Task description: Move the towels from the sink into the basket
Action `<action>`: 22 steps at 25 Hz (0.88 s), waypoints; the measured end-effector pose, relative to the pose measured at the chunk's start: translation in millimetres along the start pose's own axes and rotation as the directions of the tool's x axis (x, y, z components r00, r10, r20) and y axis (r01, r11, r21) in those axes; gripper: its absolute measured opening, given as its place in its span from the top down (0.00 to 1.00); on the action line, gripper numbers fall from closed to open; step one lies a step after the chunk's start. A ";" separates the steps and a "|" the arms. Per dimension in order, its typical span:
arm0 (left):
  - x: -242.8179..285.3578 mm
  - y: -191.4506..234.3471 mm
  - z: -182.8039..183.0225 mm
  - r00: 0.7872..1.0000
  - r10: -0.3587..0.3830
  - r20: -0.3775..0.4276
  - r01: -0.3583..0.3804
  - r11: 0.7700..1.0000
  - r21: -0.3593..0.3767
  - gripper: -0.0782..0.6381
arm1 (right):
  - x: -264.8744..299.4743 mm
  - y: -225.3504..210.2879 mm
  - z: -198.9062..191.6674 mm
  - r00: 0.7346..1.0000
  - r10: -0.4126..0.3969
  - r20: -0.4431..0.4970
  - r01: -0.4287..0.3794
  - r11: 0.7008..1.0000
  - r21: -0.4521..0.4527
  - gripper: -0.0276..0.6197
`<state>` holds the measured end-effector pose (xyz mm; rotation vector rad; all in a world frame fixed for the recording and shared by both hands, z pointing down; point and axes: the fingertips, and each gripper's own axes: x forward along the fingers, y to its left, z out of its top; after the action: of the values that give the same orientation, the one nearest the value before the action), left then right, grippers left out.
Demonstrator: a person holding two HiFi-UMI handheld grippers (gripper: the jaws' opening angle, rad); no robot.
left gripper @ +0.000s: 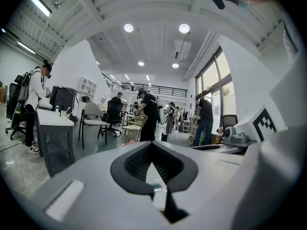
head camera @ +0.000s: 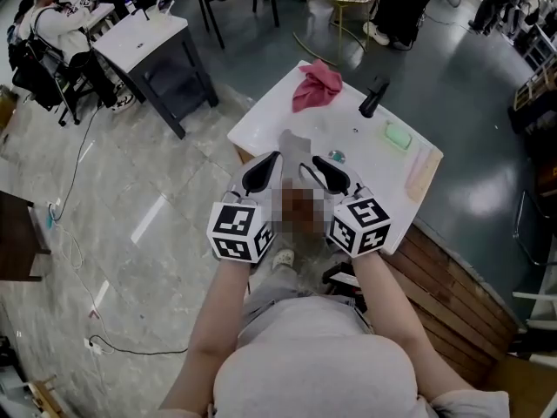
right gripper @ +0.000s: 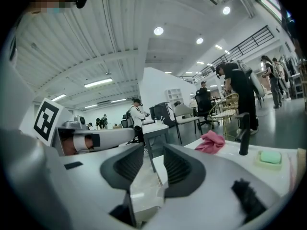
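1. Nearest: person's grey-clad torso. Both forearms reach far toward the white sink top.
2. At left, the left gripper hangs over the near edge of the sink top. Its jaws are pressed together at the tips with nothing between them.
3. Between the two grippers and far of them is the towel, a pink bunched heap on the far-left corner of the sink top, well apart from both. Its longer run goes near-left to far-right. No second towel is visible.
4. Just right of the left one, the right gripper has its jaws spread and empty. In the right gripper view the towel sits far and right of the jaws.
5. Judgement: both hands are about equally near. The right one is the readier, since its jaws are already apart and the towel is almost straight far of it. The reach must cross the whole sink top.
6. Right of the towel stand a black faucet, then a green soap bar. The drain is nearer, beside the right gripper.
7. Surface: glossy white, bare apart from these things, with wood planks below at right.
8. Room: pale stone floor at left and dark floor far. A dark desk with a seated person is far left. I cannot make out the basket for certain.
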<state>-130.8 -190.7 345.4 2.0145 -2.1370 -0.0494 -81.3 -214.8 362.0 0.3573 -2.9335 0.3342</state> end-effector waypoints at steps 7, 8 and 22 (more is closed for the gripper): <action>22.3 23.8 -9.2 1.000 -0.011 -0.024 0.010 0.999 -0.031 0.89 | 31.6 -15.6 -18.9 0.996 -0.012 -0.083 0.016 0.999 0.045 0.65; 25.3 26.9 -10.8 1.000 -0.014 -0.027 0.013 0.999 -0.033 0.89 | 35.8 -17.1 -21.9 0.996 -0.009 -0.094 0.015 0.998 0.057 0.65; 66.8 68.3 -41.2 0.994 -0.046 -0.096 0.040 0.997 -0.068 0.89 | 86.5 -55.9 -75.1 0.964 -0.047 -0.262 0.072 0.994 0.087 0.65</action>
<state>-194.2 -247.4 405.2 1.9838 -2.0069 -0.0265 -139.5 -268.4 461.8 0.3825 -2.6503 0.4765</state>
